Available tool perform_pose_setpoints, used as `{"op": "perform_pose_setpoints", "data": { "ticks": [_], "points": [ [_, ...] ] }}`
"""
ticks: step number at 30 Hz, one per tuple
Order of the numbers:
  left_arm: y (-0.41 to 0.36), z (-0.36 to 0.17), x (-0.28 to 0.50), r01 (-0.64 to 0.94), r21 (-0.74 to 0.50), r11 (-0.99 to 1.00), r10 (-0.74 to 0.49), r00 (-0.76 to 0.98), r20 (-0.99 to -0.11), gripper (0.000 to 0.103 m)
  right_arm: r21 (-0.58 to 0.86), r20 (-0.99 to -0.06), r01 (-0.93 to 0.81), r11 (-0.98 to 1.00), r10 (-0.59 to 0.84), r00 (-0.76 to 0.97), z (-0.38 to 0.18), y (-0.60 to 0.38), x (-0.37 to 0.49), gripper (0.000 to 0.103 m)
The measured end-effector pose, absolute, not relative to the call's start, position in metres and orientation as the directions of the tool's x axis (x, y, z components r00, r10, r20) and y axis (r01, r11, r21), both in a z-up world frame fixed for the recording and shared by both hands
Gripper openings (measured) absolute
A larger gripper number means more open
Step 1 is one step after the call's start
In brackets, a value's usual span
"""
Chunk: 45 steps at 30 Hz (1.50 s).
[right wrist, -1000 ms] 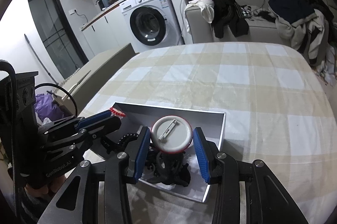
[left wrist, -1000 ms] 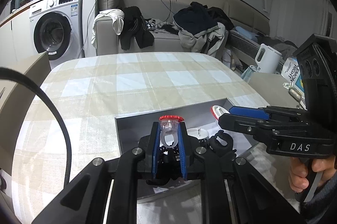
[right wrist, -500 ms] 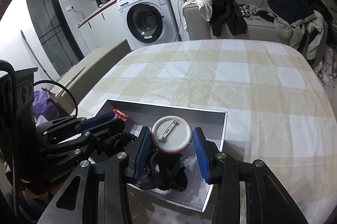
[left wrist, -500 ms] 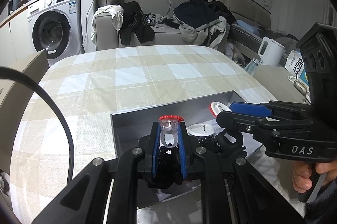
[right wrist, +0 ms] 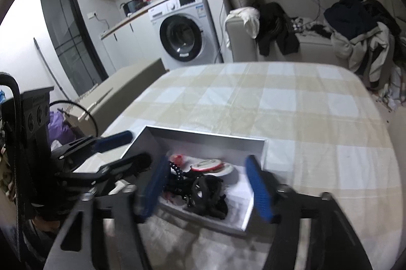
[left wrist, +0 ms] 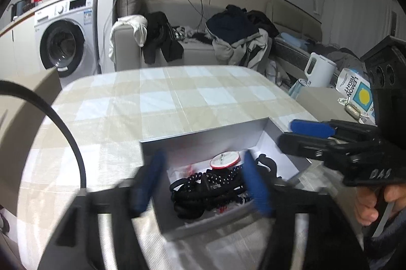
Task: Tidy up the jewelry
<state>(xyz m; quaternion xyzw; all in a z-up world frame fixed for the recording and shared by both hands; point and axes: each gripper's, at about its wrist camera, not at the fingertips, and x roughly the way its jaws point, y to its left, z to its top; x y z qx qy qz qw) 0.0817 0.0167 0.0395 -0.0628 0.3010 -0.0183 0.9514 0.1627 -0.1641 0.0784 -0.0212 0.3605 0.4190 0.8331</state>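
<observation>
A grey open box stands on the checked tablecloth. Inside lie a round white red-rimmed brooch, a small red-topped piece and a heap of black coiled bands and beads. My left gripper is open and empty, its blue pads straddling the box. My right gripper is open and empty above the box; it also shows from the side at the right of the left wrist view.
The table carries a beige and white checked cloth. Beyond it are a sofa with clothes, a washing machine, and a side surface with a white kettle and a box.
Both grippers have opened and let go: the left dropped the small red-topped piece, the right dropped the round brooch. Both pieces now lie in the box. Both grippers pulled back a little.
</observation>
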Motion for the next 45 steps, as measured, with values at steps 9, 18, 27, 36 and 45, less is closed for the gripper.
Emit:
{"op": "perform_pose_setpoints", "data": {
  "ticks": [9,18,27,36,45],
  "points": [
    [0.018,0.050,0.047,-0.039,-0.102,0.994,-0.015,0.876,-0.482,0.102,0.269,-0.526,-0.663,0.699,0.683,0.506,0.097,-0.210,0.140,0.103],
    [0.018,0.037,0.042,-0.097,-0.089,0.991,0.049,0.897,-0.439,0.102,0.148,-0.480,-0.716,0.682,0.683,0.551,0.075,-0.200,0.118,0.103],
    [0.019,0.027,0.039,-0.109,-0.084,0.991,0.064,0.905,-0.420,0.102,0.113,-0.418,-0.739,0.664,0.706,0.571,0.064,-0.197,0.108,0.103],
    [0.019,0.022,0.037,-0.105,-0.096,0.990,0.055,0.904,-0.424,0.102,0.140,-0.354,-0.739,0.658,0.731,0.584,0.067,-0.206,0.104,0.103],
    [0.021,0.022,0.036,-0.107,-0.111,0.988,0.050,0.903,-0.427,0.102,0.136,-0.341,-0.748,0.650,0.739,0.581,0.064,-0.206,0.101,0.103]
  ]
}}
